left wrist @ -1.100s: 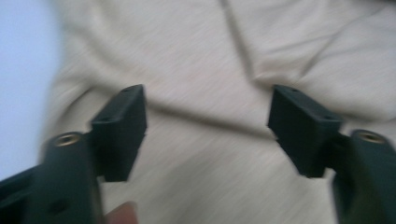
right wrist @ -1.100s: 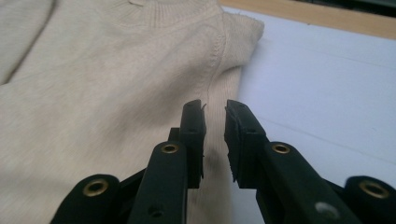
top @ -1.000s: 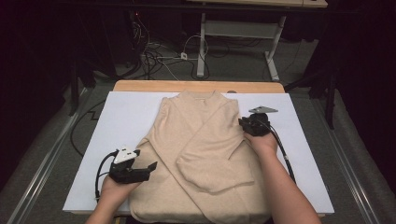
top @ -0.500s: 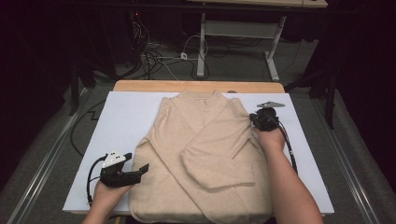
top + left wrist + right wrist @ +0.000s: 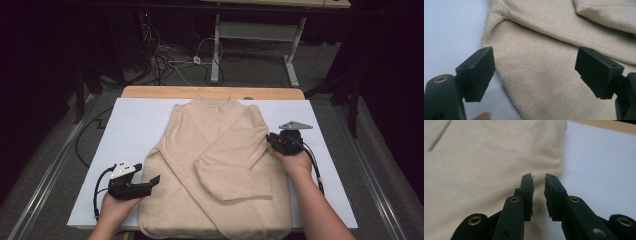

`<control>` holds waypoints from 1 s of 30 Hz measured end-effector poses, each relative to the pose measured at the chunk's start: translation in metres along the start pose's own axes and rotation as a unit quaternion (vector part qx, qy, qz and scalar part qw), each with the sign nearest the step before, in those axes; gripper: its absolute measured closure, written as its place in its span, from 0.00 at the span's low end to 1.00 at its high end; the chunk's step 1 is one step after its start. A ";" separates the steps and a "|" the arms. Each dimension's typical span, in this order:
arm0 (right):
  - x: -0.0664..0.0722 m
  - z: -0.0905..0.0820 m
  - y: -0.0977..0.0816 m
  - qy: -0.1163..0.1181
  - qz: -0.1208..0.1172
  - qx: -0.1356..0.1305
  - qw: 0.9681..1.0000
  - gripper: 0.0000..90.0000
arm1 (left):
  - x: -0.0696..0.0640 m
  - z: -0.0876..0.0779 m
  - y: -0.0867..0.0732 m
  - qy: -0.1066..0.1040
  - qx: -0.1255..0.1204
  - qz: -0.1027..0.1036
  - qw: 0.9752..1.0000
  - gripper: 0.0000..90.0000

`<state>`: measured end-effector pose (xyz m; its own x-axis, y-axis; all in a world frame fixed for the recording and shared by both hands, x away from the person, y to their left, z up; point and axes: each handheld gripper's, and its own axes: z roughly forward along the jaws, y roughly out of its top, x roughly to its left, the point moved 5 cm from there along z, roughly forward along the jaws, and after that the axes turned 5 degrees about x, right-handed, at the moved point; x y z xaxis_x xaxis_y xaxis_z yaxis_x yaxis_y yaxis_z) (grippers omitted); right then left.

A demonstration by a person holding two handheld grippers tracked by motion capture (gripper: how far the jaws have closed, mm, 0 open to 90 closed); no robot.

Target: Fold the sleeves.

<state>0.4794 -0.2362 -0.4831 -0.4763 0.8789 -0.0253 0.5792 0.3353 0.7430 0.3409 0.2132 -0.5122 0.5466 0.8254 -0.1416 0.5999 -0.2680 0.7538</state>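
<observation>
A beige sweater (image 5: 215, 170) lies flat on a white sheet (image 5: 135, 125) that covers the table, its collar toward the far edge and its hem at the near edge. The wooden tabletop (image 5: 150, 92) shows as a thin strip beyond the sheet. One sleeve (image 5: 232, 165) is folded across the chest, running from the far right shoulder down to a cuff that rests near the middle of the body.

The left gripper (image 5: 152, 181) is held low at the near left, just beside the sweater's left edge, pointing right toward the fabric. In the left gripper view its jaws are spread wide with nothing between the pads (image 5: 477, 72); below them lie the knit side of the sweater (image 5: 544, 75) and, to the left, the white sheet (image 5: 449, 32). A fingertip peeks in at the bottom of that view.

The right gripper (image 5: 272, 141) sits at the right side of the sweater, near the shoulder and the fold of the sleeve, with a grey three-cornered plate (image 5: 295, 124) on top. In the right gripper view its jaws have just been opening and now stand slightly parted, a narrow gap between the pads (image 5: 527, 195), and no cloth is pinched in that gap. The sweater's edge (image 5: 486, 170) lies under and to the left of the tips, the white sheet (image 5: 599, 165) to the right
</observation>
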 end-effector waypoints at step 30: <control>0.014 -0.070 -0.052 0.018 0.022 -0.053 0.998 0.69 | -0.004 -0.008 0.001 0.004 -0.021 0.018 1.000 0.07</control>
<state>0.3965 -0.2654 -0.4753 -0.4759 0.8790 0.0313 0.5275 0.2568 0.8098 0.3346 0.2139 -0.5052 0.5622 0.8197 -0.1096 0.5555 -0.2761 0.7843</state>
